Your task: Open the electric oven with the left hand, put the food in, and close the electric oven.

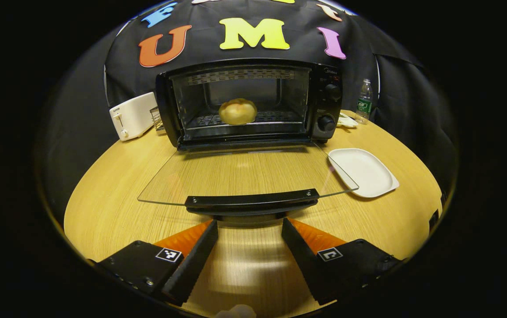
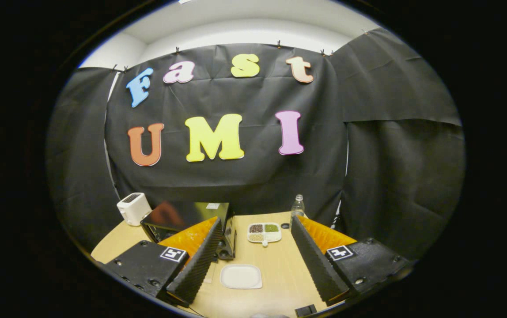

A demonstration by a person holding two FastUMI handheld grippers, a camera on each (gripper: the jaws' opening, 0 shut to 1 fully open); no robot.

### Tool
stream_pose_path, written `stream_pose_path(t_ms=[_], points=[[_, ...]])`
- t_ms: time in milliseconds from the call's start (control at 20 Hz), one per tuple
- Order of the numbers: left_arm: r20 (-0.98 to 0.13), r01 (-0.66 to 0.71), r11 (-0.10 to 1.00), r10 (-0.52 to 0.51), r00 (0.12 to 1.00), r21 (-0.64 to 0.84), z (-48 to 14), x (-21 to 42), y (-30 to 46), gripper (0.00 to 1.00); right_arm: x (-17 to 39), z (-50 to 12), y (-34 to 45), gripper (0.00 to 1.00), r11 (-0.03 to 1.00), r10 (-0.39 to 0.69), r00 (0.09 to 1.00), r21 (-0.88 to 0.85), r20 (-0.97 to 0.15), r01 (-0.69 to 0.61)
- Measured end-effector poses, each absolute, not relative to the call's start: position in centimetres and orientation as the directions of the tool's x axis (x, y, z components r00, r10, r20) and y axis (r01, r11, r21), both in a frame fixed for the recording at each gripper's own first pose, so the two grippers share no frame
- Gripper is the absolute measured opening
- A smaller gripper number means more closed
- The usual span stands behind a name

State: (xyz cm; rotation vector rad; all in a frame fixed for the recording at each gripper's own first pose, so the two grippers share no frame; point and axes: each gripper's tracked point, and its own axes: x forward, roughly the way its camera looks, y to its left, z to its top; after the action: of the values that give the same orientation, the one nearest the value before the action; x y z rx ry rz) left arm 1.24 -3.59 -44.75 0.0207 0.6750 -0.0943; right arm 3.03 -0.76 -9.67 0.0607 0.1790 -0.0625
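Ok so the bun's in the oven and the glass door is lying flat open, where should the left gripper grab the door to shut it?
Take the black handle bar along the front edge of the glass door. It runs crosswise just ahead of the open left gripper, so come straight in from the front, one finger over and one under the bar, probably near its middle. Then swing it up toward the oven.
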Motion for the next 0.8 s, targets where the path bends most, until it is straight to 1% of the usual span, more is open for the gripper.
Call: stream_pose_path(t_ms=[100,150,250,300,450,500,550,600,800], points=[[-0.624,0.092,0.996,-0.081,0.777,-0.015,-44.6,1.3,-3.5,0.96,3.2,-10.1,-0.8,0.96,0.996,-0.053,0.98,0.063,-0.19,0.066],[-0.624,0.091,0.996,-0.082,0.777,-0.017,-44.5,1.2,-3.6,0.96,3.2,-10.1,-0.8,1.0,0.996,-0.052,0.981,0.067,-0.189,0.066],[-0.62,0.092,0.996,-0.082,0.78,-0.016,-44.2,1.2,-3.5,0.96,3.2,-10.1,-0.8,1.0,0.996,-0.047,0.981,0.072,-0.19,0.062],[-0.618,0.09,0.996,-0.082,0.782,-0.019,-44.0,1.2,-3.4,0.96,3.2,-10.1,-0.7,0.96,0.996,-0.043,0.981,0.073,-0.19,0.057],[-0.612,0.091,0.996,-0.085,0.787,-0.021,-42.9,1.5,-3.3,0.96,3.3,-10.3,-0.7,0.96,0.995,-0.037,0.981,0.083,-0.189,0.054],[-0.603,0.093,0.995,-0.087,0.793,-0.021,-42.2,1.6,-3.2,0.96,3.3,-10.3,-0.7,1.0,0.995,-0.034,0.981,0.088,-0.19,0.052],[-0.595,0.095,0.995,-0.086,0.799,-0.017,-41.7,1.7,-3.2,0.95,3.3,-10.4,-0.7,0.96,0.994,-0.034,0.981,0.092,-0.191,0.052],[-0.587,0.096,0.995,-0.086,0.805,-0.013,-41.1,1.9,-3.1,0.96,3.3,-10.4,-0.8,1.0,0.994,-0.033,0.981,0.098,-0.191,0.052],[-0.549,0.098,0.995,-0.083,0.832,-0.002,-38.4,3.1,-2.9,0.96,3.4,-10.5,-1.0,1.0,0.992,-0.027,0.982,0.12,-0.188,0.051]])
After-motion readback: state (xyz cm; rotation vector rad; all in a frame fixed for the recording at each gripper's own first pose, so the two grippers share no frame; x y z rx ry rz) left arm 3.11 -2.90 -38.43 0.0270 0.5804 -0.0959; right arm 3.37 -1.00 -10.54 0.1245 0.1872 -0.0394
